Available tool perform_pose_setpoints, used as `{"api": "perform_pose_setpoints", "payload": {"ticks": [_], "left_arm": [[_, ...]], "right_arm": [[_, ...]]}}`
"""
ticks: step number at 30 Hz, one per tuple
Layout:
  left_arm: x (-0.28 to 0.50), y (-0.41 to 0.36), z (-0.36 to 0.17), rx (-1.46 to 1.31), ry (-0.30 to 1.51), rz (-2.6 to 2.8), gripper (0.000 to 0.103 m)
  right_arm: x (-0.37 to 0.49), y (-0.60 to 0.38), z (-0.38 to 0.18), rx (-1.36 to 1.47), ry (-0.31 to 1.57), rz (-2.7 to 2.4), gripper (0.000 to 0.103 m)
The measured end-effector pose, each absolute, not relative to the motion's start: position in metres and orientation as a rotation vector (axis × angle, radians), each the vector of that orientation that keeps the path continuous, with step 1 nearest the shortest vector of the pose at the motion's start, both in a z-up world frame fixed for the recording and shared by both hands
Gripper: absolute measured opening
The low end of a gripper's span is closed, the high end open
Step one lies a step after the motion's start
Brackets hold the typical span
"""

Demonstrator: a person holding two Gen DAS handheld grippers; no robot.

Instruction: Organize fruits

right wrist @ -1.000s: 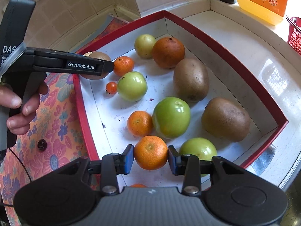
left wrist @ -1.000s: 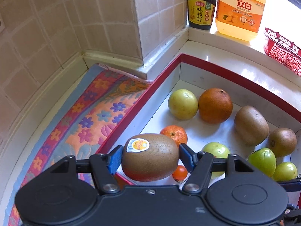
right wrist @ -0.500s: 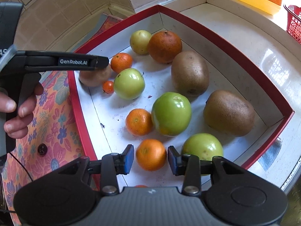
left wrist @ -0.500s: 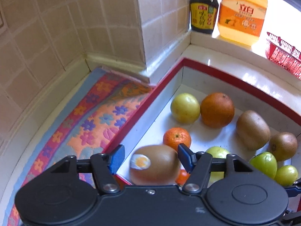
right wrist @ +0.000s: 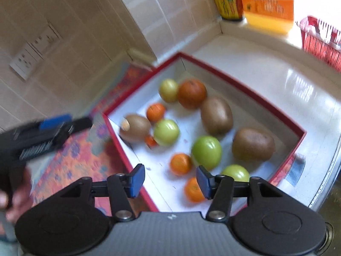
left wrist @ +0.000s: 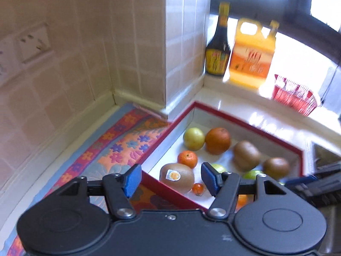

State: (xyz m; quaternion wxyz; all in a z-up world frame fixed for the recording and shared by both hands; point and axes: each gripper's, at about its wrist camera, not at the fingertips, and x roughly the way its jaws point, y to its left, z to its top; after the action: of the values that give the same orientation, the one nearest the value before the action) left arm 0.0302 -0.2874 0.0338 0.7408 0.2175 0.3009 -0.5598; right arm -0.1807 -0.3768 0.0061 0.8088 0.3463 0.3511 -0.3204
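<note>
All the fruit in view lies inside the shallow white tray with the red rim (right wrist: 251,93), below and ahead of both sets of fingers, so any next pick means coming down into the tray from above.

The left gripper (left wrist: 170,179) hangs over the tray's near-left corner. Just beyond and beneath its gap lies the brown kiwi with the oval sticker (left wrist: 177,177), resting on the tray floor with its long axis running roughly across the gap, sticker up; a small orange cherry tomato (left wrist: 197,188) touches or nearly touches its right end. The blue pads stand wide apart, clear of the kiwi on both sides, and grip nothing.

The right gripper (right wrist: 169,180) hovers over the tray's near edge. The small orange mandarin (right wrist: 192,189) lies on the tray floor just below, beside the right pad, off centre towards that side rather than between the fingers; whether pad and fruit touch is hard to tell through the blur. These jaws have just been opening, stand partly open, and hold nothing.

In my judgement the right hand is the nearer one to the mandarins and green round fruits (right wrist: 206,152) at the tray's front, the left to the stickered kiwi and the back-left cluster. Beside the tray on the worktop lies a flowered orange mat (left wrist: 119,145).
</note>
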Motion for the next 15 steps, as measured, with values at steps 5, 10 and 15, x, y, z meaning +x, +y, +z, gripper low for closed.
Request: {"api": "perform_pose_setpoints", "payload": {"ticks": [5, 10, 15], "left_arm": [[0.024, -0.219, 0.077, 0.386, 0.527, -1.166, 0.079], [0.032, -0.162, 0.088, 0.324, 0.542, -1.03, 0.079], [0.031, -0.136, 0.083, 0.286, 0.579, -0.995, 0.079]], "right_arm": [[-0.153, -0.343, 0.059, 0.583, 0.656, -0.694, 0.062], [-0.126, -0.292, 0.088, 0.483, 0.539, -0.665, 0.066], [-0.112, -0.247, 0.086, 0.393, 0.517, -0.701, 0.066]]}}
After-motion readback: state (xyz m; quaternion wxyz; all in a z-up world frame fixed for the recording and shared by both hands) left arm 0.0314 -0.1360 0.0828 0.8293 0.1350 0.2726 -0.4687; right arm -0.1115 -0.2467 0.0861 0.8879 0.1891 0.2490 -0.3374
